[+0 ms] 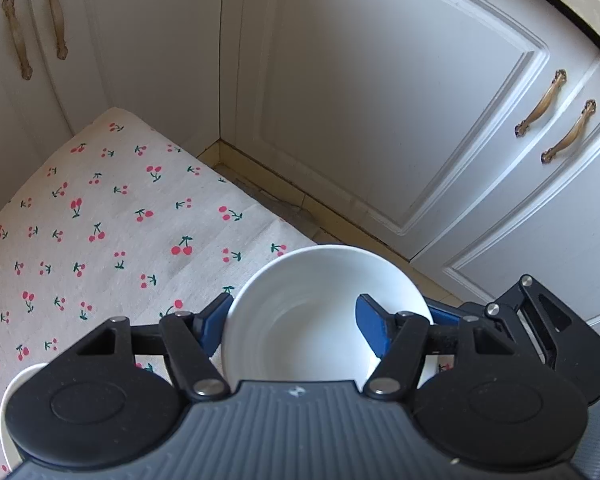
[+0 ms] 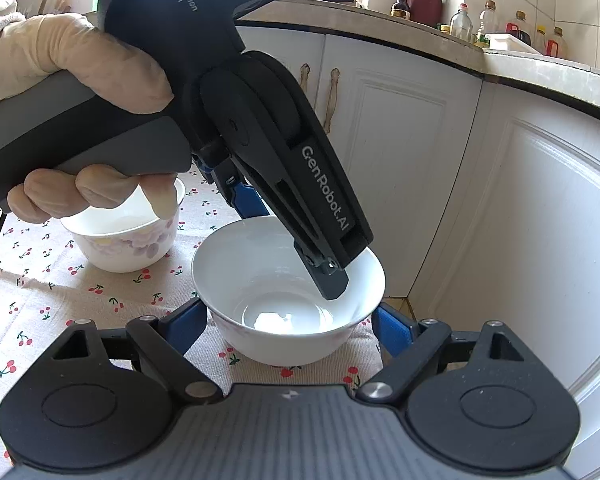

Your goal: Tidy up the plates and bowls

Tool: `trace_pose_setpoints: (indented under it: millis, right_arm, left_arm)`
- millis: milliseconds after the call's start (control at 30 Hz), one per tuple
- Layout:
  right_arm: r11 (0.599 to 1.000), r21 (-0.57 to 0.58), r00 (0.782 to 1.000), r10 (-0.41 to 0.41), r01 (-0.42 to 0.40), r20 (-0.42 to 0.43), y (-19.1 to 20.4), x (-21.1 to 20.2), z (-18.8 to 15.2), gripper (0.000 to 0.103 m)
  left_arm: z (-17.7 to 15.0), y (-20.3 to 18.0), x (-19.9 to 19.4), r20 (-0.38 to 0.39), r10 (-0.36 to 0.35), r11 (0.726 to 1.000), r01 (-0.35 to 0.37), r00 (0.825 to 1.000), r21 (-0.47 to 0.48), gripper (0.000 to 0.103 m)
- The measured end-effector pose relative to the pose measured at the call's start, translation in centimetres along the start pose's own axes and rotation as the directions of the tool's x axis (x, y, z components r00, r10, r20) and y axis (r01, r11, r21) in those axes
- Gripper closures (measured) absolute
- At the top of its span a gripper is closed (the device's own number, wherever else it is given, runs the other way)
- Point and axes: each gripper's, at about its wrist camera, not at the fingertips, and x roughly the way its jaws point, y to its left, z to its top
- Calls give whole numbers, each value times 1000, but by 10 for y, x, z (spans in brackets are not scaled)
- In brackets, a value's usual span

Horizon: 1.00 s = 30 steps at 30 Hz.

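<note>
A plain white bowl stands on the cherry-print cloth near the table's corner. My right gripper is shut on it, a blue finger pressed to each side of its body. My left gripper comes down from above in a gloved hand. In the left wrist view the same bowl sits between the left gripper's jaws. One finger rests outside the left rim and the other hangs inside. Bare white interior shows between the inner finger and the wall, so the jaws stand apart.
A second bowl with a purple flower pattern stands behind and to the left on the cloth. A white rim shows at the left wrist view's lower left. White cabinet doors and the floor lie just past the table's edge. Bottles line the counter.
</note>
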Motion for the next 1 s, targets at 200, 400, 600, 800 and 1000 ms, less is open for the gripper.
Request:
trace_pose_setpoints:
  millis: [200, 400, 600, 800, 1000]
  right_arm:
    - [1000, 6, 1000, 11, -11, -11, 0, -3, 0, 11]
    - [999, 7, 999, 35, -35, -7, 3, -15, 1, 11]
    - [998, -12, 998, 58, -58, 3, 12, -35, 2, 11]
    - [995, -38, 996, 90, -89, 23, 25, -65, 5, 11]
    - [991, -81, 993, 114, -111, 38, 47, -97, 2, 11]
  left_arm:
    - [-4, -3, -4, 7, -5, 1000, 5, 1000, -3, 37]
    - [-14, -7, -15, 17, 2, 1000, -1, 1000, -15, 37]
    - [-28, -19, -39, 33, 23, 1000, -23, 999, -13, 37]
    - [-49, -31, -69, 56, 37, 999, -34, 998, -41, 37]
    - [-77, -44, -99, 70, 63, 997, -59, 996, -54, 37]
